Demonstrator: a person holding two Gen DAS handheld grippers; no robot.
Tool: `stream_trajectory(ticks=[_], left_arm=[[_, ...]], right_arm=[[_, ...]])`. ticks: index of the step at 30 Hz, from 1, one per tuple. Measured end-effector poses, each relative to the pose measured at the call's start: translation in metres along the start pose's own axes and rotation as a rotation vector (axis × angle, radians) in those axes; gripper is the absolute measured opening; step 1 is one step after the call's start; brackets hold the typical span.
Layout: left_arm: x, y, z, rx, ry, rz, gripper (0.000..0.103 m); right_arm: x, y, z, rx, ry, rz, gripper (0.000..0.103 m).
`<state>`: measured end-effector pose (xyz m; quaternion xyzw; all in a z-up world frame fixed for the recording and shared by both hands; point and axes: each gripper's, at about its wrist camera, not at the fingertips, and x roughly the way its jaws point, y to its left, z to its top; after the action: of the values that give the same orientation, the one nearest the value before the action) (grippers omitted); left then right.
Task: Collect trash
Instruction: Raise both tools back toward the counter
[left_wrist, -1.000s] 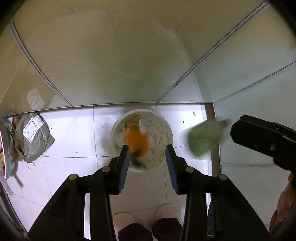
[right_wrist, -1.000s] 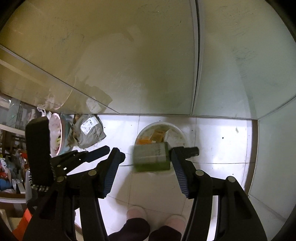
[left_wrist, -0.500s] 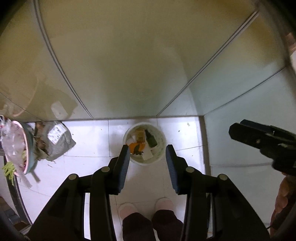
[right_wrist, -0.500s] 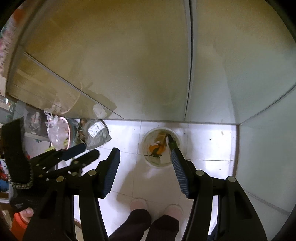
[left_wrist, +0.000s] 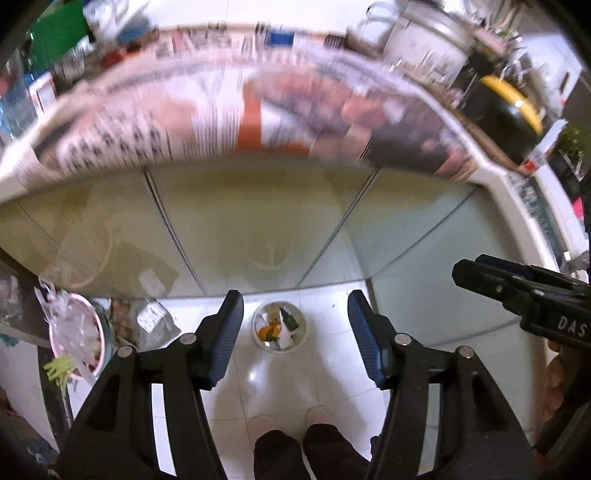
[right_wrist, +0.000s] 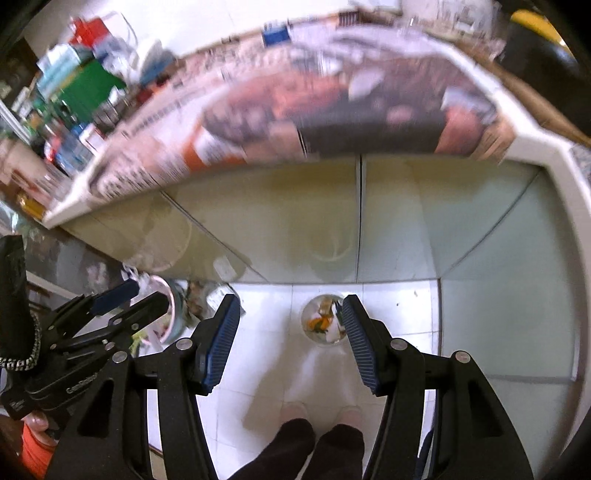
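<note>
Down at the left edge of the left wrist view sits a pink plastic basin (left_wrist: 75, 332) with a clear bag, a grey sack (left_wrist: 153, 325) beside it. At lower centre, the small round white bin (left_wrist: 279, 326) on the tiled floor holds orange, green and white scraps — trash already dropped in, it seems. The left gripper (left_wrist: 295, 321) frames it, jaws opening, nothing between them. The right gripper (right_wrist: 291, 325) stands spread and empty too. Across the top, blurred newspaper (left_wrist: 236, 125) covers the counter — probably where further scraps lie, if any.
</note>
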<state>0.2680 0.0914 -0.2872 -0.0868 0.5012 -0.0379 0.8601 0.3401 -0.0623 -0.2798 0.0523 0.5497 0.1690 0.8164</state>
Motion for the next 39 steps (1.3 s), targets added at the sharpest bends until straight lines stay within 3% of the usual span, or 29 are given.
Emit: stream_trajectory(ticks=[10, 19, 23, 27, 35, 39], left_arm=[[-0.126, -0.004, 0.028, 0.068, -0.173, 0.009, 0.065], [-0.179, -0.003, 0.048, 0.084, -0.329, 0.007, 0.083], [-0.184, -0.009, 0.065, 0.111, -0.351, 0.019, 0.09], [-0.174, -0.018, 0.086, 0.13, -0.357, 0.032, 0.091], [-0.125, -0.041, 0.152, 0.098, -0.349, 0.06, 0.091], [-0.099, -0.059, 0.204, 0.072, -0.341, 0.088, 0.091]], right_arm=[[-0.113, 0.035, 0.005, -0.012, -0.178, -0.047, 0.058], [-0.169, 0.044, 0.008, -0.014, -0.362, -0.149, 0.067], [-0.177, 0.035, 0.018, 0.012, -0.4, -0.175, 0.067], [-0.176, 0.018, 0.037, 0.028, -0.423, -0.199, 0.068], [-0.157, -0.031, 0.105, 0.019, -0.437, -0.202, 0.068], [-0.15, -0.058, 0.151, 0.016, -0.419, -0.177, 0.068]])
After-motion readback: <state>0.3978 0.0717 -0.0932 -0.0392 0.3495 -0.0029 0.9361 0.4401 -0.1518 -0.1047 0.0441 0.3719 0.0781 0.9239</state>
